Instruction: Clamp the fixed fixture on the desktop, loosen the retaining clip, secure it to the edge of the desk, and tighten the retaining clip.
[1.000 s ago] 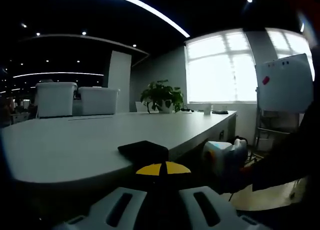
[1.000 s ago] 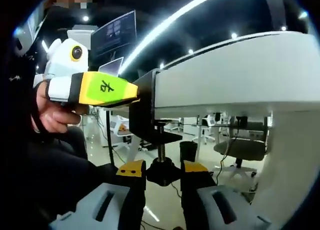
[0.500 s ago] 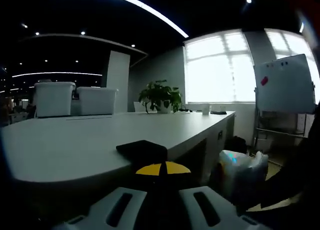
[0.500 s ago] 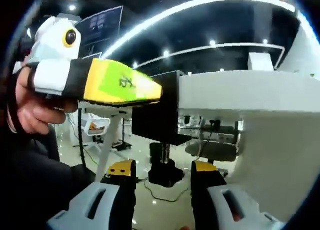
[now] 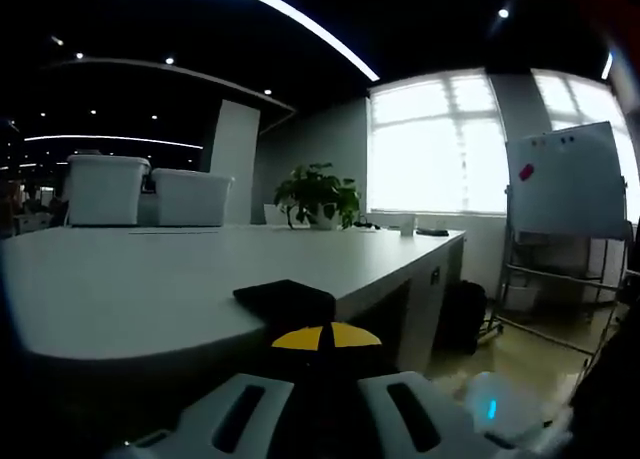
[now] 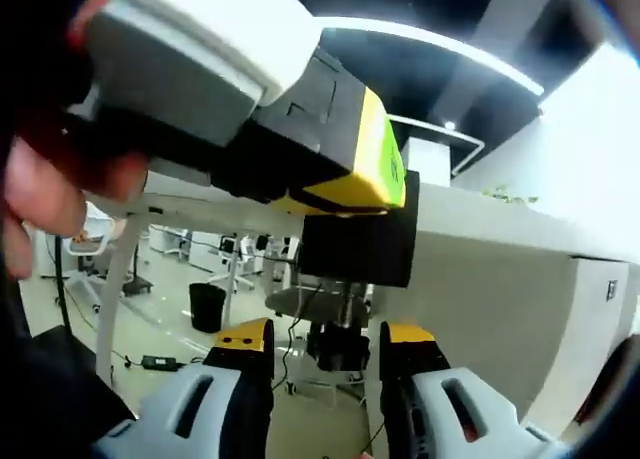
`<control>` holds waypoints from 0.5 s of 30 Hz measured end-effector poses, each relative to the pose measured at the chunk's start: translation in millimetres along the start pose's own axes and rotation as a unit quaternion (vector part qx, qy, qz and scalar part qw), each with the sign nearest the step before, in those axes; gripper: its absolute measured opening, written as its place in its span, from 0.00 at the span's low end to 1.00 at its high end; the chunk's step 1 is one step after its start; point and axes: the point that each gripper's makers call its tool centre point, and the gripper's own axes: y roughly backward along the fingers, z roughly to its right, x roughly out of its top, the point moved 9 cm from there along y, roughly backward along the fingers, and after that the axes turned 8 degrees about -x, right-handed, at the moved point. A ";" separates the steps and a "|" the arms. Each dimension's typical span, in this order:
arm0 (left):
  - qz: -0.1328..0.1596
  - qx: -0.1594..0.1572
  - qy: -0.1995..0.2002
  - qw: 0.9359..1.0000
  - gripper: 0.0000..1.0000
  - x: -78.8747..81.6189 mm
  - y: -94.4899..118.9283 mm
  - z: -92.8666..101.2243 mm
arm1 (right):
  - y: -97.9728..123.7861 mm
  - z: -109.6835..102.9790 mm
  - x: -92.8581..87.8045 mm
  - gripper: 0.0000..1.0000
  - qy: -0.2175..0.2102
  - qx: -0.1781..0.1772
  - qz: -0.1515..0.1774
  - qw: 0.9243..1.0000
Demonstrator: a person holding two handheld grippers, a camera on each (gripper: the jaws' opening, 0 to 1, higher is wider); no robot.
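The black clamp fixture point(image 5: 285, 301) sits over the near edge of the white desk point(image 5: 150, 289). My left gripper point(image 5: 325, 336) is shut on it, yellow tips together just behind its top plate. In the right gripper view the left gripper point(image 6: 375, 174) comes in from the upper left, a hand point(image 6: 40, 194) holding it. Its yellow tip is pressed to the fixture's black body point(image 6: 355, 247) at the desk edge point(image 6: 480, 259). Below hangs the screw with its black knob point(image 6: 338, 347). My right gripper point(image 6: 326, 337) is open, its fingers on either side of the knob with gaps showing.
Two white bins point(image 5: 108, 189) and a potted plant point(image 5: 320, 192) stand at the desk's far end. A whiteboard point(image 5: 565, 179) stands on the right, a dark bag point(image 5: 462, 317) by the desk side. Under the desk are a black bin point(image 6: 207, 307) and chairs.
My right gripper's jaws have spread off the knob they pinched a second ago. That view has swung in close under the left gripper. In the left view the right gripper sank to the bottom right.
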 end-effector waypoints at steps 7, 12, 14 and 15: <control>0.002 0.001 0.001 1.000 0.01 0.3 0.6 -0.8 | -4.2 2.6 -4.3 0.39 -0.008 -0.028 -0.010 1.000; 0.003 0.002 0.002 1.000 0.01 -0.2 0.5 -0.5 | -3.9 3.5 -5.7 0.36 -0.010 -0.042 -0.021 0.999; 0.004 0.003 0.001 1.000 0.01 -0.4 0.4 -0.4 | -3.4 3.1 -6.0 0.36 -0.011 -0.042 -0.020 0.999; 0.005 0.003 0.000 1.000 0.01 -0.5 0.4 -0.3 | -2.3 2.1 -7.1 0.36 -0.011 -0.041 -0.022 0.999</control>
